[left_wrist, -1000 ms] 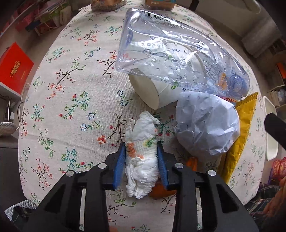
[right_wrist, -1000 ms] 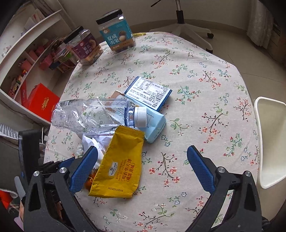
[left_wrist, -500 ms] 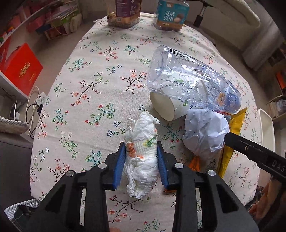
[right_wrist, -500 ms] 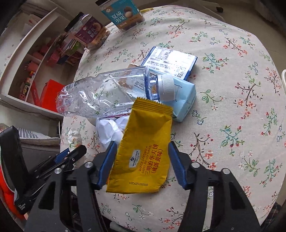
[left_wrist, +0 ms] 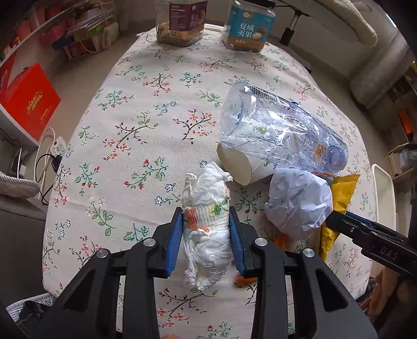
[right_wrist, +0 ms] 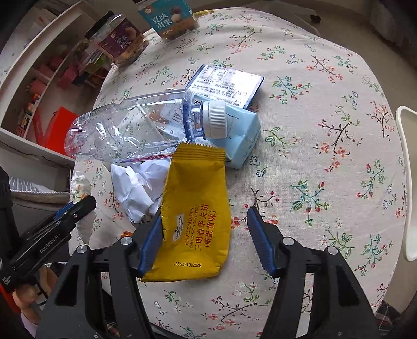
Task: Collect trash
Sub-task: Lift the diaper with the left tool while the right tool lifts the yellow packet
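My left gripper (left_wrist: 206, 229) is shut on a crumpled white tissue (left_wrist: 207, 221) and holds it above the floral tablecloth. My right gripper (right_wrist: 204, 232) is open around a yellow snack wrapper (right_wrist: 194, 216); the left finger touches the wrapper's edge, the right finger stands apart from it. A crushed clear plastic bottle (right_wrist: 130, 130) lies on a pile with a crumpled white paper ball (right_wrist: 138, 187), a light blue carton (right_wrist: 239, 135) and a paper cup (left_wrist: 242, 167). The bottle (left_wrist: 276, 130) and paper ball (left_wrist: 299, 200) also show in the left wrist view.
Two snack jars (left_wrist: 182, 20) (left_wrist: 249, 26) stand at the table's far edge. A flat blue packet (right_wrist: 226, 83) lies behind the bottle. A white chair (right_wrist: 406, 156) is at the right. Shelves and a red box (left_wrist: 28, 101) stand left of the table.
My left gripper has lifted and drawn back with the tissue. My right gripper has come down over the yellow wrapper and narrowed around it.
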### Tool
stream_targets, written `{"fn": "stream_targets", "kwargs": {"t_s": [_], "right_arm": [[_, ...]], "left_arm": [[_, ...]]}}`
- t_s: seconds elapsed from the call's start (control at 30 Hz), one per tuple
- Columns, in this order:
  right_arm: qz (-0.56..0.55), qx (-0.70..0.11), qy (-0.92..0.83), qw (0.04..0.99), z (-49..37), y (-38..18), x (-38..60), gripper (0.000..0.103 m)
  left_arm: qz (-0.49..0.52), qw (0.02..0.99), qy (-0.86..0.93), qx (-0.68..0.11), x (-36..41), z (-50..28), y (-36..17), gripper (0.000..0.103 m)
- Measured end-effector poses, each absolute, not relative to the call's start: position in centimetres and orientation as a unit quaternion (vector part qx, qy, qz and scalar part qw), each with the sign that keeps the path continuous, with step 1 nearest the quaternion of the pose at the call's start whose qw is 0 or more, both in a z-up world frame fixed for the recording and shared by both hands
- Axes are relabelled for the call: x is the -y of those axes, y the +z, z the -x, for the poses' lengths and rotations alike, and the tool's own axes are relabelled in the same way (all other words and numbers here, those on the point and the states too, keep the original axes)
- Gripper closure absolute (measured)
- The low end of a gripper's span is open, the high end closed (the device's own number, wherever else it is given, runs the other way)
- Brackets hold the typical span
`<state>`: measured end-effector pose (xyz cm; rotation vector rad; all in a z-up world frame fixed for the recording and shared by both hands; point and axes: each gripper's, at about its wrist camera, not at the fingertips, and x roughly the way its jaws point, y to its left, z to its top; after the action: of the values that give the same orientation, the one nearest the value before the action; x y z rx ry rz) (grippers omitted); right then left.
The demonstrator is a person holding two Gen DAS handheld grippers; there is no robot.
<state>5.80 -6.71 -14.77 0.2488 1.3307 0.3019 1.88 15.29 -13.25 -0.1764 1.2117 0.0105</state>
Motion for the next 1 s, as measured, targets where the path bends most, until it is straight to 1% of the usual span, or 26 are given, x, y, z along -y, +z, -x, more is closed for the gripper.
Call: {"fn": "stream_targets", "kwargs": {"t_s": [0.1, 0.13, 0.17, 0.2, 0.23, 0.27, 0.37, 0.6, 0.8, 1.0], "right_arm": [[-0.111, -0.626, 0.142, 0.758, -5.9, -15.9, 5.9, 0.045], [-0.117, -0.630, 0.146, 0.753, -5.9, -16.4, 5.7, 0.049], [-0.122, -0.634, 0.151, 0.748, -5.9, -16.6, 5.5, 0.058], [-0.122, -0.633, 0.154, 0.749, -5.8, -16.6, 5.4, 0.063], [-0.124, -0.630, 0.163, 0.749, -5.8, -16.3, 5.2, 0.075], [-0.126, -0.625, 0.170, 0.751, -5.6, -15.8, 5.0, 0.078], [-0.122, -0.590, 0.184, 0.776, -5.2, -13.3, 4.9, 0.081], [-0.128, -0.505, 0.209, 0.827, -4.7, -7.2, 5.4, 0.082], [-0.117, -0.452, 0.203, 0.861, -4.9, -4.7, 5.7, 0.082], [-0.103, -0.406, 0.186, 0.889, -4.8, -2.9, 6.4, 0.082]], "left_arm": [[0.083, 0.819, 0.003, -0.567, -15.1, -1.9, -13.1, 0.069], [0.084, 0.820, 0.002, -0.566, -15.2, -1.8, -13.1, 0.069], [0.085, 0.820, 0.001, -0.565, -15.3, -1.8, -13.0, 0.069], [0.087, 0.821, 0.002, -0.564, -15.4, -1.8, -12.9, 0.069], [0.089, 0.822, 0.002, -0.562, -15.6, -1.7, -12.8, 0.069], [0.092, 0.824, 0.001, -0.560, -15.7, -1.7, -12.7, 0.069], [0.102, 0.829, -0.001, -0.550, -16.2, -1.6, -12.0, 0.069], [0.118, 0.854, -0.009, -0.507, -16.2, -1.4, -9.1, 0.069], [0.129, 0.883, -0.005, -0.452, -16.3, -1.2, -6.1, 0.069], [0.111, 0.915, 0.012, -0.389, -15.5, -1.1, -3.3, 0.069]]}}
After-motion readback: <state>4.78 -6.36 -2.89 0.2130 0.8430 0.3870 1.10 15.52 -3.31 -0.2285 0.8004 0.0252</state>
